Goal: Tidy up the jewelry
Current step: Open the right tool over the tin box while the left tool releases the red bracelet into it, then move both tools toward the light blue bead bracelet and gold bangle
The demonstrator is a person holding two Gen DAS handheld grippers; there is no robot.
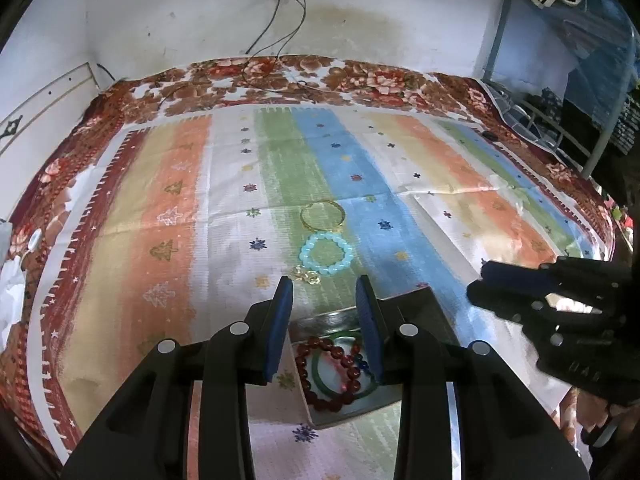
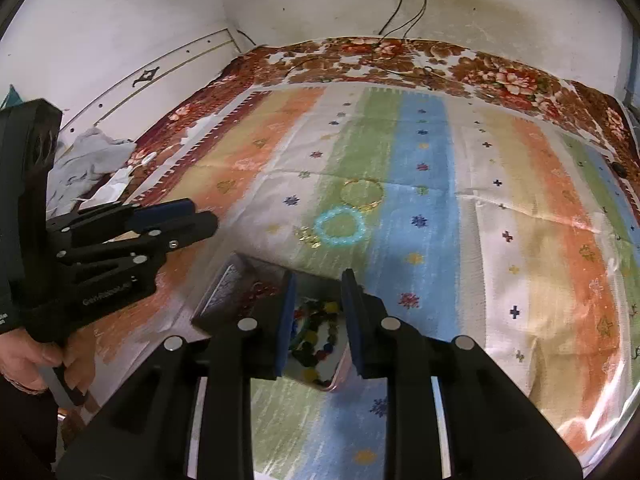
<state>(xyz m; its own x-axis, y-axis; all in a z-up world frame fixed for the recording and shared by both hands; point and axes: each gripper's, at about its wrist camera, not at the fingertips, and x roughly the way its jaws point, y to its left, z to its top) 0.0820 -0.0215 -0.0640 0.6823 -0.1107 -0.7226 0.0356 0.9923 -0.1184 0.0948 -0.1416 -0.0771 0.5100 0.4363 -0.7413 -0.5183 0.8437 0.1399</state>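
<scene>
Light: soft daylight, bright enough for me to see colors well.
Glare: shiny patch on the striped cloth [image 2: 592, 396] by my right side.
Blur: the blue bead bracelet [image 2: 339, 225] looks smeared in my right view.
Edges: bent round, with black corners.

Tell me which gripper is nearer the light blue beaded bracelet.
Left, marginally. The left gripper hovers just short of the light blue beaded bracelet, in line with it. The right gripper hangs farther back, over the jewelry tray.
</scene>
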